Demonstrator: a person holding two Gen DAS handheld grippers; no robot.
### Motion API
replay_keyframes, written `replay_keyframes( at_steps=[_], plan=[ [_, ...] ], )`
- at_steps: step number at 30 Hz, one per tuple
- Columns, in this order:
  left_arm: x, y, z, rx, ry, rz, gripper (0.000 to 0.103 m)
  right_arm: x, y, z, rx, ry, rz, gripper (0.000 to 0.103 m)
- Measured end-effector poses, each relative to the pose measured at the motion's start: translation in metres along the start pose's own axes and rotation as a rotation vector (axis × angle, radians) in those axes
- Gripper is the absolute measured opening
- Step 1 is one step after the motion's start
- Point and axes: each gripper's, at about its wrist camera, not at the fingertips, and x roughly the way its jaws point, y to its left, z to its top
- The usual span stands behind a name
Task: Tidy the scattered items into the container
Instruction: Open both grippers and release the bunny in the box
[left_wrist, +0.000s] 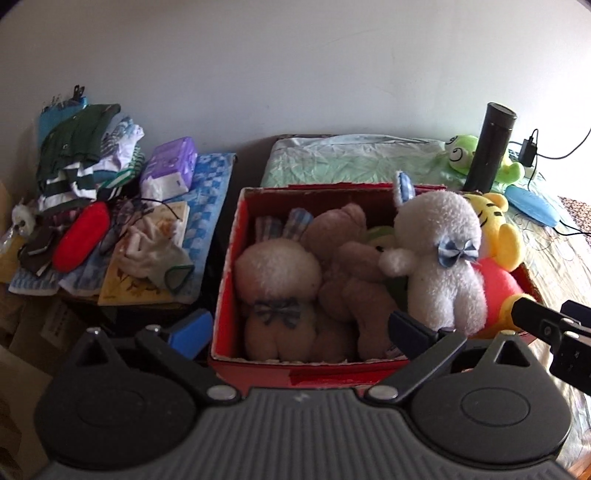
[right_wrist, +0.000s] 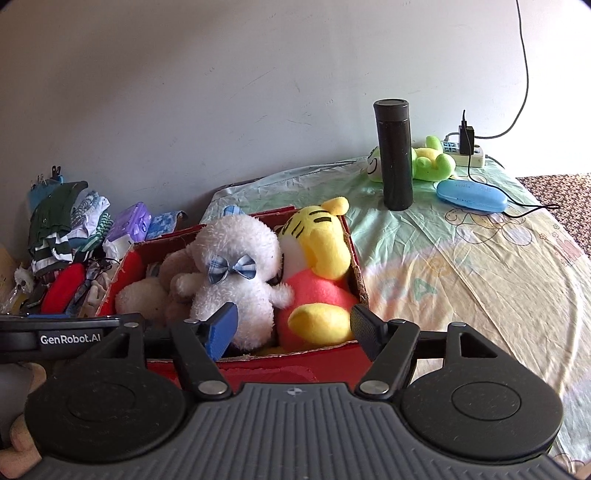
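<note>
A red cardboard box (left_wrist: 229, 273) (right_wrist: 356, 258) sits on the bed, full of plush toys. A white bunny with a blue bow (left_wrist: 443, 258) (right_wrist: 236, 273) sits upright in it beside a yellow tiger plush (left_wrist: 498, 236) (right_wrist: 321, 258). A beige bunny (left_wrist: 277, 280) and a brown bear (left_wrist: 354, 273) lie at its left. A green frog plush (left_wrist: 461, 151) (right_wrist: 432, 162) lies outside, far right by the wall. My left gripper (left_wrist: 299, 328) is open and empty over the box's near edge. My right gripper (right_wrist: 293, 325) is open and empty at the box's near right side.
A black flask (right_wrist: 393, 155) stands on the bed in front of the frog. A blue glasses case (right_wrist: 471, 195), a power strip (right_wrist: 469, 151) and cables lie at the far right. Left of the box, a side table holds clothes (left_wrist: 85, 155), a purple tissue pack (left_wrist: 171, 162) and a red pouch (left_wrist: 81, 236).
</note>
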Motion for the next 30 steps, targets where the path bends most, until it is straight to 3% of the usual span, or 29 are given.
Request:
replay_keyframes(
  at_steps=[3,6,10,20,30],
  plan=[
    [-0.003,-0.002,0.000,-0.020,0.022,0.052,0.101,0.001,0.000,0.003,-0.013,0.021,0.011,0.073],
    [-0.006,-0.004,-0.002,-0.051,0.037,0.074,0.101,-0.002,-0.003,0.005,0.005,0.027,0.012,0.084],
    [-0.007,-0.010,-0.003,-0.119,0.070,0.080,0.101,-0.010,-0.012,0.008,0.031,0.004,0.044,0.088],
    [-0.011,-0.042,-0.007,-0.106,0.100,0.213,0.101,-0.009,-0.018,0.025,-0.094,0.071,0.104,0.088],
    [-0.011,-0.051,-0.011,-0.138,0.173,0.223,0.101,0.002,-0.029,0.028,-0.111,0.121,0.105,0.088]
  ],
)
